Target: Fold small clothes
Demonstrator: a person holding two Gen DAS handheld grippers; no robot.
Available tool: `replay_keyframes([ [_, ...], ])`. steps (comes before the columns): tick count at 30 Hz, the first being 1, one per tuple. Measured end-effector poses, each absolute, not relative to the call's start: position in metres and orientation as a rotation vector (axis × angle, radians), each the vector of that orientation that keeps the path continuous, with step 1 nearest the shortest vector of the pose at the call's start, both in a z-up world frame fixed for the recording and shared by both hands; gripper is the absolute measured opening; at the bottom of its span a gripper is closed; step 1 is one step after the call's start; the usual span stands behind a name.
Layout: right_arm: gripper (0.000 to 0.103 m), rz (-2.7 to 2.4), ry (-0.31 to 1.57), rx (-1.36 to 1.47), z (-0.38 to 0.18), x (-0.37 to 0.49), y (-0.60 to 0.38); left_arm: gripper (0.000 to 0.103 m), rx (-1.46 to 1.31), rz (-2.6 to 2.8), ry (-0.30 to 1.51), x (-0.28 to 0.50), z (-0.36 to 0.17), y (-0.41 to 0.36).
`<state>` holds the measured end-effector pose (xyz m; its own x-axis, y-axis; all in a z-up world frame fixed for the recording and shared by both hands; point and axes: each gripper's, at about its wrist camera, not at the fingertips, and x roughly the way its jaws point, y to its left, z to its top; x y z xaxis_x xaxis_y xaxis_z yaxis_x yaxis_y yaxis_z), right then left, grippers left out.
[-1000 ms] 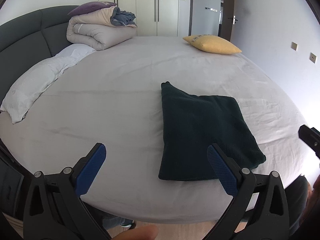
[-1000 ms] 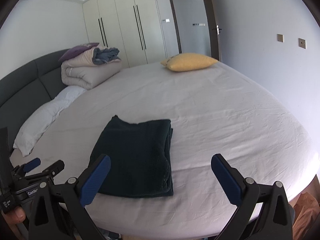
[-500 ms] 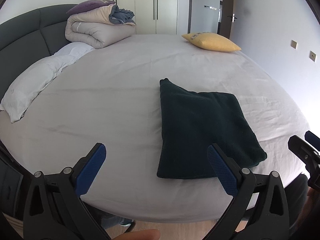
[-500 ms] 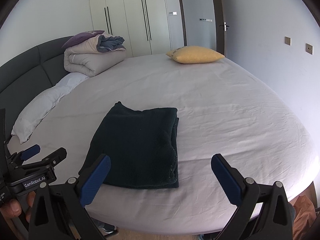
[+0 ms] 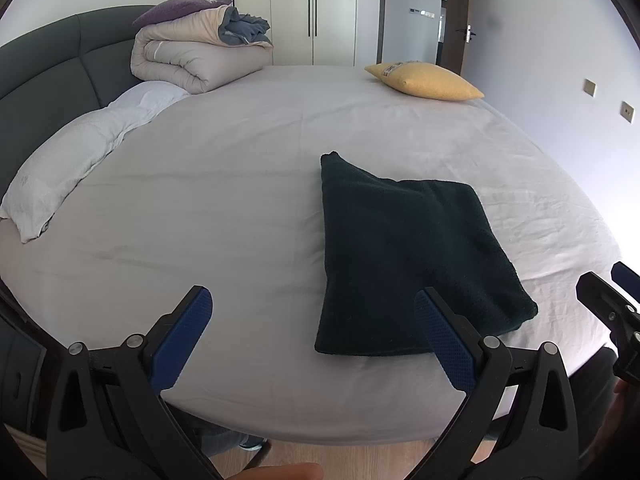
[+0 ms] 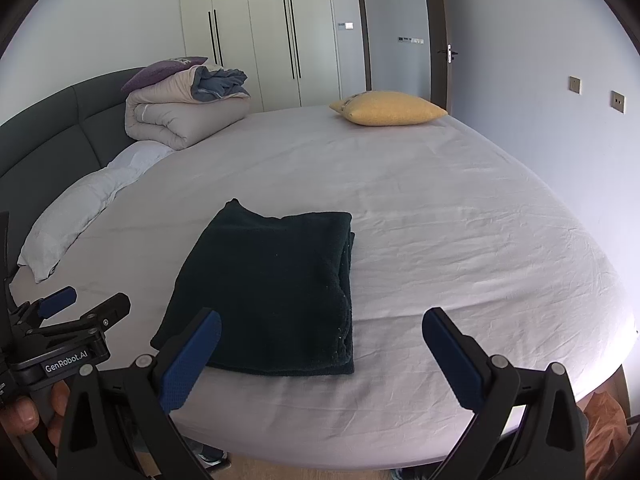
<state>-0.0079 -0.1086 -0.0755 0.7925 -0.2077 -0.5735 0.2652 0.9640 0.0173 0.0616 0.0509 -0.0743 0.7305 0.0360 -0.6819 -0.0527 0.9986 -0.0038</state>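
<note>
From the left wrist, the left gripper [image 5: 312,332] hangs spread wide and empty over the bed's [image 5: 240,200] near edge, the folded dark garment [image 5: 404,256] lying just ahead to its right. From the right wrist, the right gripper [image 6: 320,350] is likewise spread, holding nothing, level above the sheet, the garment [image 6: 272,284] ahead-left.

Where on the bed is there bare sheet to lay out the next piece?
Widest bare sheet: between the folded dark garment and the white pillow. Also free: between the garment and the yellow cushion, and right of the garment towards the bed edge. Crowded only at the headboard, by the rolled duvet.
</note>
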Motion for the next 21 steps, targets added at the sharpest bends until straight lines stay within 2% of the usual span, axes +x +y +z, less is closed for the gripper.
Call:
replay_keyframes([
  [21,0.103,-0.282,0.636,0.091,-0.0854,-0.0025,-0.1171,0.103,-0.03,0.057,0.762,0.0649,-0.0826,0.055],
])
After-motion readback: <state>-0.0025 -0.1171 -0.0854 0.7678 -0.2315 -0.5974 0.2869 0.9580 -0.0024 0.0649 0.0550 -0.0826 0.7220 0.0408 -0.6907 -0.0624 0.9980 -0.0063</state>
